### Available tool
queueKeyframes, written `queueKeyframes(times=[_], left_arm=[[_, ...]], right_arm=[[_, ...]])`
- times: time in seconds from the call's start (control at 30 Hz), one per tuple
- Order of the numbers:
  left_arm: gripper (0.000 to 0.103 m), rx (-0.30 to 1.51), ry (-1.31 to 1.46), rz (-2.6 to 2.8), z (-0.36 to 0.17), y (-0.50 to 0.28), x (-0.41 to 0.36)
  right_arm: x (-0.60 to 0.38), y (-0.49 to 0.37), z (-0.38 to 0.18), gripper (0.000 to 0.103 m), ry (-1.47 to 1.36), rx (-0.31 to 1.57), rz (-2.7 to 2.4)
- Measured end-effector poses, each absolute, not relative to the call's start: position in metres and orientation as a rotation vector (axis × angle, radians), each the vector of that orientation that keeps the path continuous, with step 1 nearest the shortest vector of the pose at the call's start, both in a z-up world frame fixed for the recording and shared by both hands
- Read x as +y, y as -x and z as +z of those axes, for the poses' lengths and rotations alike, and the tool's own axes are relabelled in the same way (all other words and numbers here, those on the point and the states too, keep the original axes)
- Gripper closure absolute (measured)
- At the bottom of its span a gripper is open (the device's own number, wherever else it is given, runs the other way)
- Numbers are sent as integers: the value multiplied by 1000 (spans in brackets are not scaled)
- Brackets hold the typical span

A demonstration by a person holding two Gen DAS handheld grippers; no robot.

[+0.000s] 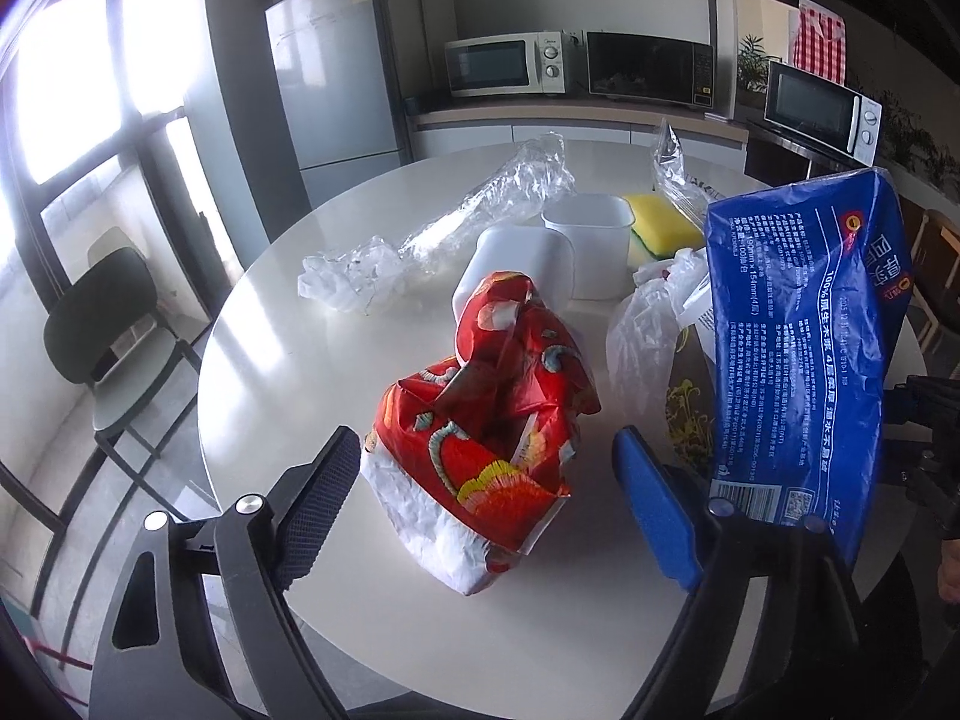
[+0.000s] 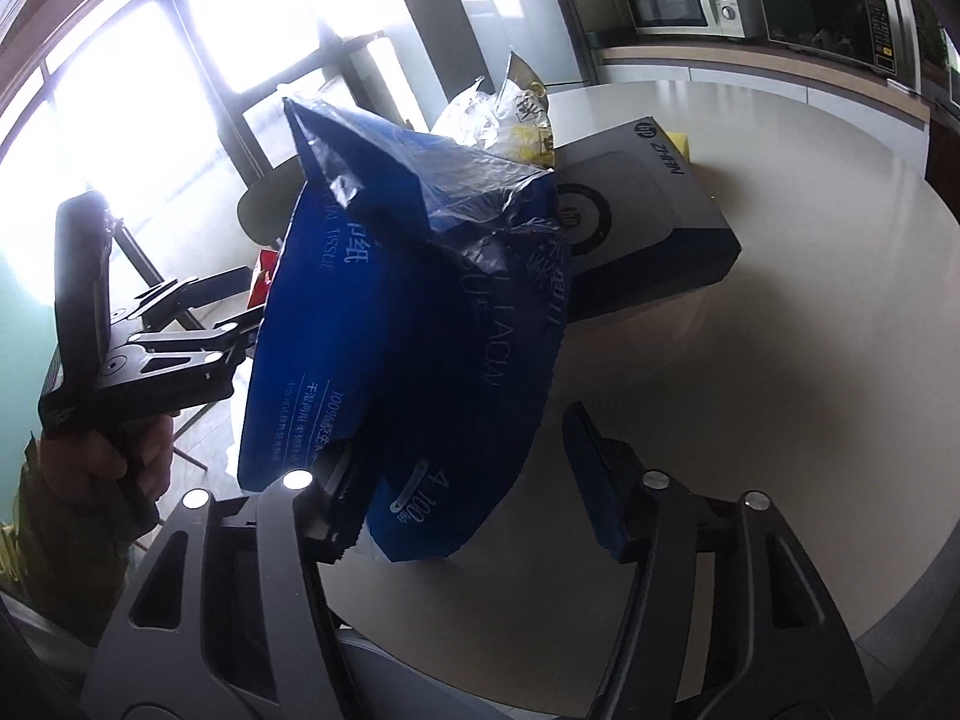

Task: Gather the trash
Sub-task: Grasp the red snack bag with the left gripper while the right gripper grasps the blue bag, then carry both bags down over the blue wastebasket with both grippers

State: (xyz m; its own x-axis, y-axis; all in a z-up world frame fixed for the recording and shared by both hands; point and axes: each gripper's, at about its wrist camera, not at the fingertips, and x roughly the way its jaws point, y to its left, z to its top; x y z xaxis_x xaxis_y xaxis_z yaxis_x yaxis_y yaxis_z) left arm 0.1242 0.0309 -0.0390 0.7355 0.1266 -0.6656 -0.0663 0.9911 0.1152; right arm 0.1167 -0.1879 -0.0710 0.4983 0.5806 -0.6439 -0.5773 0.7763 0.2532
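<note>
left gripper spread around red wrapper on round table; right gripper spread — blue tissue bag between its fingers blocks its view, grey box behind.

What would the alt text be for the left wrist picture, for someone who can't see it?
An open left gripper straddles a crumpled red wrapper on a round white table. A blue tissue bag hangs at the right; behind lie clear plastic, two white tubs and a yellow sponge.
</note>
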Motion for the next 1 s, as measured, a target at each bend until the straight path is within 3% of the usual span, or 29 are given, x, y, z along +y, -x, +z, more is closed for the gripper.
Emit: queueKeyframes(times=[0.07,0.13,0.2,0.3,0.67,1.0], left_arm=[[36,744,-93,106,-42,-126,31],[50,742,-100,110,-43,-125,30],[64,731,-93,118,-43,-120,31],[77,722,-83,121,-41,-113,31],[84,629,4,119,-11,-67,36],[85,595,83,31,12,-16,30]], right_arm=[[-185,-115,-72,68,-5,788,725],[-183,-112,-71,89,4,785,736],[-181,-107,-69,99,14,774,750],[-178,-100,-65,102,30,743,755],[-180,-52,-25,103,91,585,764],[-212,-21,-12,103,109,605,703]])
